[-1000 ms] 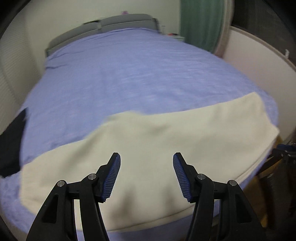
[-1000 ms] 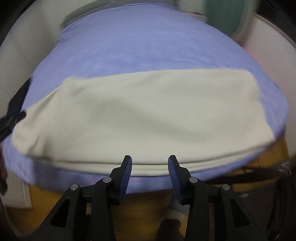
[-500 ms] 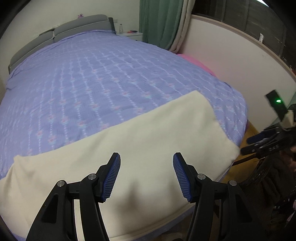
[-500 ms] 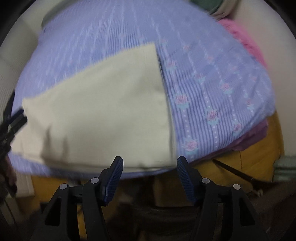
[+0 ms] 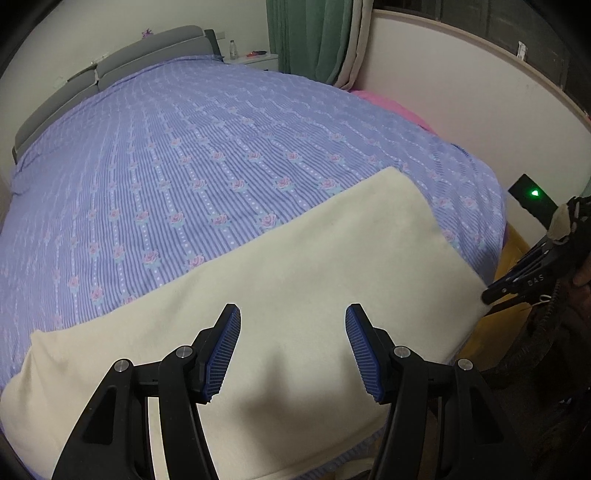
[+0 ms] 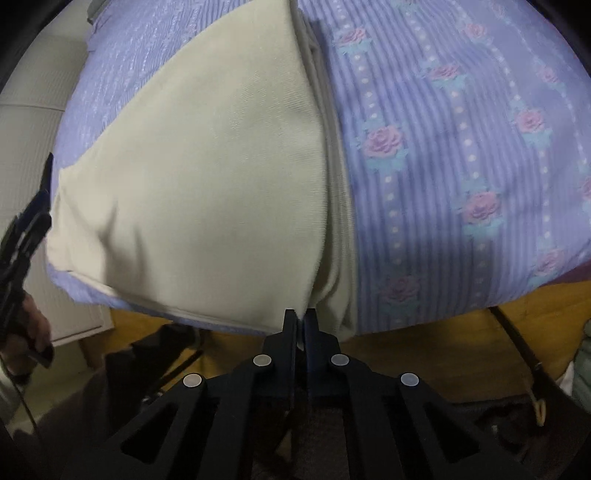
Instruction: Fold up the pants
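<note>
Cream pants [image 5: 295,295] lie flat along the near edge of the bed [image 5: 221,166], on the purple floral sheet. Right tongs [image 6: 301,325] clamped together on the pants' near corner at the stacked edges. Left tongs [image 5: 291,350] hover above the fabric, jaws apart, nothing between. Bed's far side: grey headboard [image 5: 147,55], green curtain [image 5: 314,33].

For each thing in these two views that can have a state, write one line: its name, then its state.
pants: folded flat, lying along the bed's near edge
right gripper: shut on the pants' corner
left gripper: open above the pants, holding nothing
bedspread: spread smooth over the bed
curtain: hanging drawn at the window
</note>
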### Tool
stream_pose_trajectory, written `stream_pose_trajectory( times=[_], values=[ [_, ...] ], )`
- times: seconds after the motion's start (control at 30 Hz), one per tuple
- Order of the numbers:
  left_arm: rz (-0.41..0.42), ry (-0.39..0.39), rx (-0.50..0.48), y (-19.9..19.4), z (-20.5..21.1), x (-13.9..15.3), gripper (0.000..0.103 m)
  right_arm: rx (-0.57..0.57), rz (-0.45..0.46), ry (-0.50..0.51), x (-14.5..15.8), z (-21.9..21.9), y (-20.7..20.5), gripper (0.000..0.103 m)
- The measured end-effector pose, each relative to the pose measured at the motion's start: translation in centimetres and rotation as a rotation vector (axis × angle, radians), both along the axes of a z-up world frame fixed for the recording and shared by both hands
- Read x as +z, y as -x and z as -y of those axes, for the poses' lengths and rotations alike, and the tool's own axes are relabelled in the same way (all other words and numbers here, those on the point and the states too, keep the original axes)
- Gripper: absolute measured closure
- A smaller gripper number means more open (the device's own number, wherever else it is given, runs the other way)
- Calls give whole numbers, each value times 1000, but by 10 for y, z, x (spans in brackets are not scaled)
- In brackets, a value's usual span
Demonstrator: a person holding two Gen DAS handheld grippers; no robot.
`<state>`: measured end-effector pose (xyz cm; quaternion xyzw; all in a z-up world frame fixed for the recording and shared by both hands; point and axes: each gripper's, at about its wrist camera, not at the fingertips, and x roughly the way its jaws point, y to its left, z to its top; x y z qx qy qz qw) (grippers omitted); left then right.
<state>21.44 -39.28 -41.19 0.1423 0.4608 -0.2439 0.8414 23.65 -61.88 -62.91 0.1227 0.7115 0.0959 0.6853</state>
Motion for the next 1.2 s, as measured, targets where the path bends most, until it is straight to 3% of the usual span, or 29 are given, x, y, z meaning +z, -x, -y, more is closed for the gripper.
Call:
stream_pose_trajectory(
  times=[0.3,0.4,0.43,0.47,0.53,0.7,0.83,0.97,1.2],
  values=[
    [-14,-13,-75,-2,27,-9,45,-11,-47,55,-10,7,1,101],
    [-19,-33,-151,-11,38,-10,45,-31,-5,72,-7,-3,-1,99],
    [-23,-40,-188,-17,43,-9,45,-58,14,74,-2,-3,1,94],
    [-30,-48,-230,-24,47,-7,45,-111,42,93,5,-1,5,90],
    [-33,-62,-320,-37,58,-4,45,-229,91,125,16,8,14,57],
    [-88,-102,-593,-84,98,-1,42,-694,162,43,41,30,57,50],
    [-139,-134,-789,-127,140,-12,42,-838,149,16,34,19,64,47],
    [-270,-111,-956,-159,181,-29,42,-876,112,30,26,17,55,47],
    [-427,-148,-1138,-171,221,-62,43,-697,90,-92,1,41,22,46]
  ],
)
